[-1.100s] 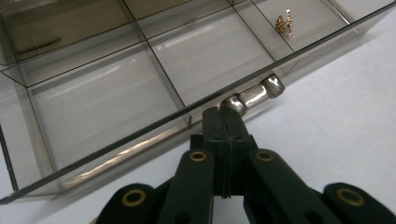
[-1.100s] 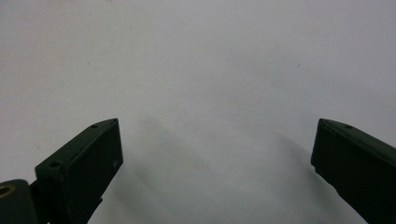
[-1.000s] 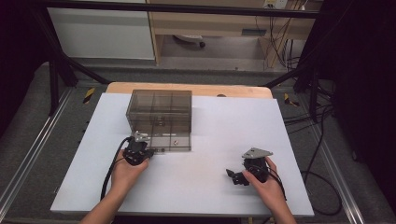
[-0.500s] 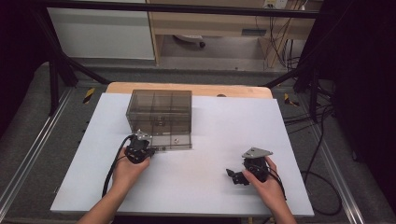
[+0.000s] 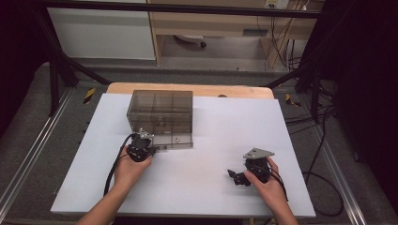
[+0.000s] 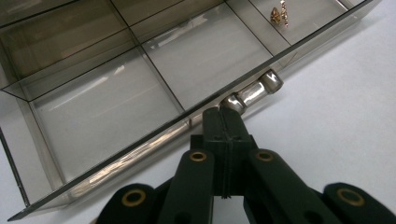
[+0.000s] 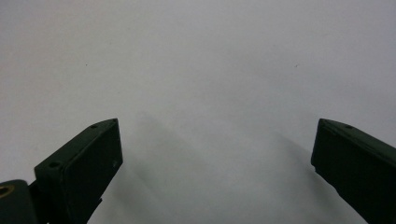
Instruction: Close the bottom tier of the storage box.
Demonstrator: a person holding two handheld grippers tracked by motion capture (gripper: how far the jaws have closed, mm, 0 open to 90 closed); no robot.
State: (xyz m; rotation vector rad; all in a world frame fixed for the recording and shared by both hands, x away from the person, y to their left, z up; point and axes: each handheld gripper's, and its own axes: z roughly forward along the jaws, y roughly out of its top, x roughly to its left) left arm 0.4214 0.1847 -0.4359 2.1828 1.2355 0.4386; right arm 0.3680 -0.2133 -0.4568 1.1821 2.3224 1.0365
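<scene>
Nothing has moved since the earlier frames: both your hands and the drawer box stay where they were.

You work on a white table (image 5: 202, 187) that takes the middle of the high view, with a wooden edge at its far side. On it, upper left of the centre, stands the smoky transparent drawer box (image 5: 160, 112). Its lowest drawer (image 6: 116, 93) is pulled out a little toward you; in the left gripper view its dividers cross the upper half of the frame, and one small golden piece (image 6: 279, 14) lies in a compartment at the top right.

Your left gripper (image 5: 141, 147) is at the front of this drawer, just below the box. Its jaws are pressed together, and their tips meet the shiny metal knob (image 6: 254, 91) at its left end; I cannot tell if the knob is really pinched.

Your right gripper (image 5: 244, 176) rests low in the lower right, well apart from the box. Its jaws are spread wide over bare table, holding nothing.
</scene>
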